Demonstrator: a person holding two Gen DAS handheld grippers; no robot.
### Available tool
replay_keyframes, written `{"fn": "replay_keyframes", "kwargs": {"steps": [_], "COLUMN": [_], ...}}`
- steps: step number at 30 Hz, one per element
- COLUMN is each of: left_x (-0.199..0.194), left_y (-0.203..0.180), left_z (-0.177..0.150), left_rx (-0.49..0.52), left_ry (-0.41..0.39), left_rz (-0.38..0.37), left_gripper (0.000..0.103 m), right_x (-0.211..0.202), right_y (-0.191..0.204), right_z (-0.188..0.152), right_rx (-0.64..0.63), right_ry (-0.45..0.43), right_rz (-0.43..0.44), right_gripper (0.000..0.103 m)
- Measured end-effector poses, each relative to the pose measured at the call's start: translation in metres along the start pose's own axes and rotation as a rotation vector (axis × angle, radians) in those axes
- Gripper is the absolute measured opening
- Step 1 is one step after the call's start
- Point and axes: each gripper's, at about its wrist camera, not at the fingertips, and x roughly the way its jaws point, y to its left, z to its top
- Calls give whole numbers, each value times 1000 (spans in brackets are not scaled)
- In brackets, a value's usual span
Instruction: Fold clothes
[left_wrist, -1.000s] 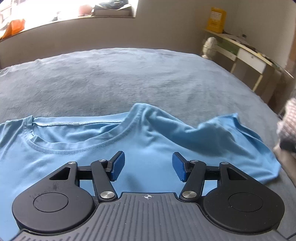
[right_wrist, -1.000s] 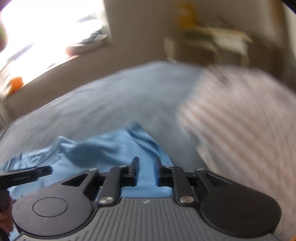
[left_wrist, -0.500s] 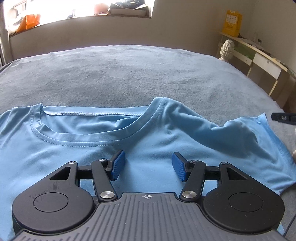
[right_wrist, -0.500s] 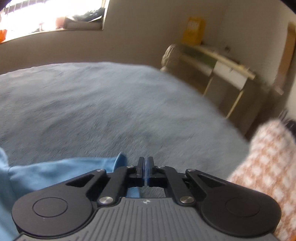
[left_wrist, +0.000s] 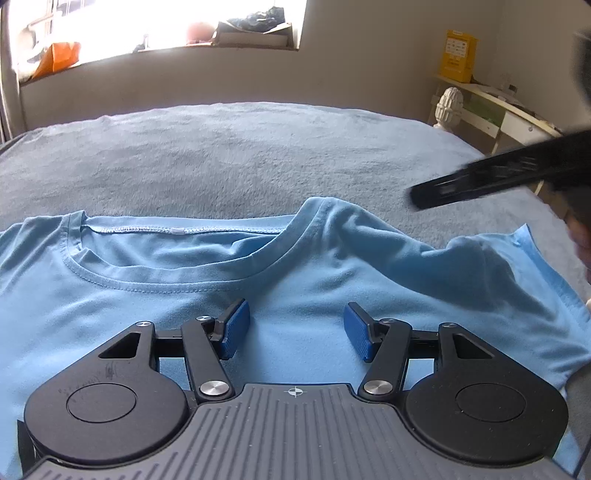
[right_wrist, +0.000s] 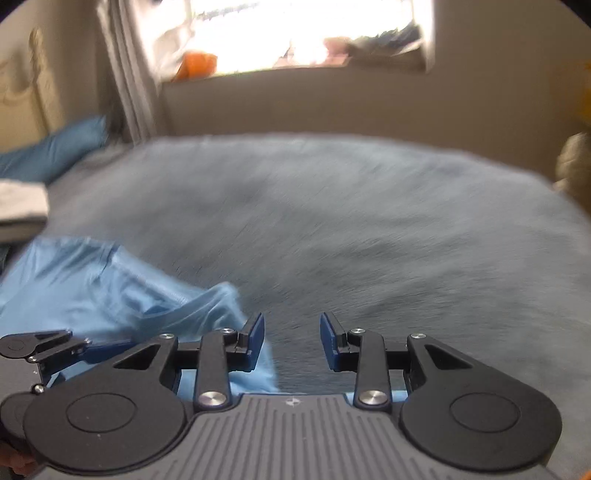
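Observation:
A light blue T-shirt lies on the bed, collar facing away, its right sleeve rumpled. My left gripper is open and empty, low over the shirt's chest just below the collar. My right gripper is open and empty, over the bed at the edge of the rumpled sleeve; the view is motion-blurred. The right gripper also shows as a blurred black bar at the right of the left wrist view. The left gripper shows at the lower left of the right wrist view.
The grey-blue blanket covers the bed. A window sill with clutter runs along the far wall. A pale desk with a yellow box stands at the right. A blue pillow lies at the bed's left.
My right gripper was shut half a second ago and is now open; it has swung left toward the sleeve. My left gripper stays open over the chest, shifted slightly.

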Motion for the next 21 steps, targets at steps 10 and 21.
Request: {"fn": "replay_keyframes", "kwargs": {"steps": [10,21], "left_x": [2,5], "left_y": [-4,-10], "left_z": [-7,-11], "left_rx": [36,67], "left_ry": [-40,-51], "left_rz": [21,51], "left_gripper": [58,59], "right_x": [34,43], "right_y": [32,16], "right_z": [6,3], "right_rx": [-169,-113], "right_ry": [181,13], "right_rz": [30,-175], "right_gripper": [1,19]}}
